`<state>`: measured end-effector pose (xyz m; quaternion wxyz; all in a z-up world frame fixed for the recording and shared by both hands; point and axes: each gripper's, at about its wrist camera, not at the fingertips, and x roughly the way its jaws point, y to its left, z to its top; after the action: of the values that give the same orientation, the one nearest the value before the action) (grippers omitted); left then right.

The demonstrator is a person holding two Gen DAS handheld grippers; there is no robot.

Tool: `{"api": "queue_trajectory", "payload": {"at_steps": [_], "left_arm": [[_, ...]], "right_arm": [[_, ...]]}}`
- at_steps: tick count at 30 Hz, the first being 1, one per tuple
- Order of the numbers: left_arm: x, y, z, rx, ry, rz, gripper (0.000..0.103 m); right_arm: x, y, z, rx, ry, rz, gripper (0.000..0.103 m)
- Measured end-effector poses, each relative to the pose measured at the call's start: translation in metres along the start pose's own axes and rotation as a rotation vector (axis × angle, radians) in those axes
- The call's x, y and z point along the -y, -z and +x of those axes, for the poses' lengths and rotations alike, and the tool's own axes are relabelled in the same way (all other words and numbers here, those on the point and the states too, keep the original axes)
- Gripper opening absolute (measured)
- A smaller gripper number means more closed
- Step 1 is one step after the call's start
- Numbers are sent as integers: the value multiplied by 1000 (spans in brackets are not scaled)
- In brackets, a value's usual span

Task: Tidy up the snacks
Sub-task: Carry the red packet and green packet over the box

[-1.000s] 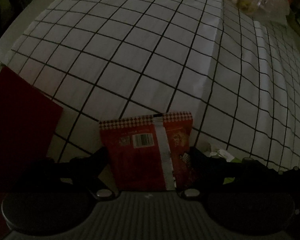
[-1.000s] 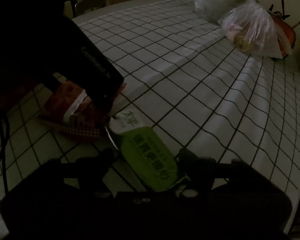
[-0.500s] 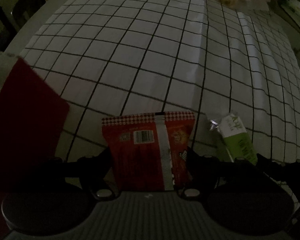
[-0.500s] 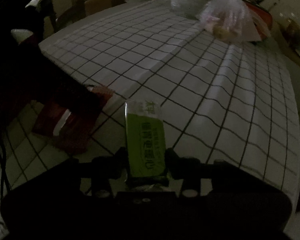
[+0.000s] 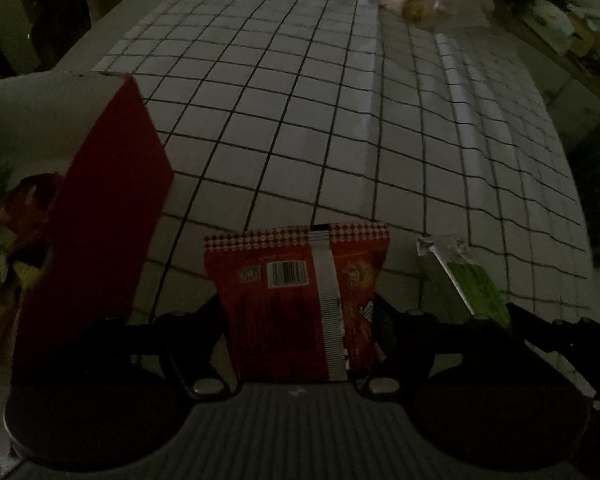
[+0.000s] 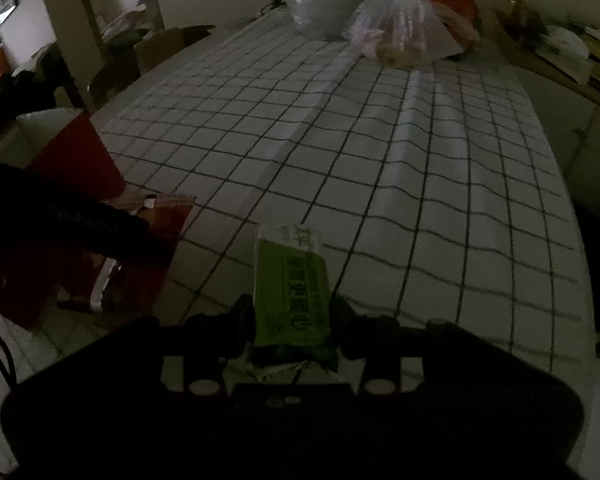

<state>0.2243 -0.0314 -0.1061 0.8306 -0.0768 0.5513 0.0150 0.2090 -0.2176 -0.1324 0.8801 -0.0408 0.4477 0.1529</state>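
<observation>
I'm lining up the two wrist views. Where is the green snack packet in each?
Left wrist: green snack packet at lower right, seen edge-on beside the red snack bag.
Right wrist: bottom centre, clamped between the right gripper's fingers.
Shared landmark: the red box.

Red snack packet (image 5: 296, 304): back side up, white seam strip and barcode showing, checkered top edge; clamped in the left hand-held gripper (image 5: 300, 320), raised above the desk.
Green snack packet (image 6: 290, 292): slim, printed dark characters, clear sealed top end; pinched upright in the right hand-held gripper (image 6: 292, 316).
Red box (image 5: 96, 232): open-topped, white inside, left of the red packet.
</observation>
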Motion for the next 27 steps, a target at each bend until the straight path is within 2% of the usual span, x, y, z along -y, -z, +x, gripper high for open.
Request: {"api": "queue_trajectory", "payload": {"at_steps": [8, 17, 27], "left_arm": [[-15, 24, -43, 56, 69, 27, 73], [-46, 42, -95, 102, 115, 46, 73], [-99, 49, -139, 162, 123, 65, 74]], "right_arm": [[-19, 14, -42, 36, 14, 63, 40], [-61, 21, -94, 93, 6, 102, 40], [-116, 12, -112, 136, 0, 112, 41]]}}
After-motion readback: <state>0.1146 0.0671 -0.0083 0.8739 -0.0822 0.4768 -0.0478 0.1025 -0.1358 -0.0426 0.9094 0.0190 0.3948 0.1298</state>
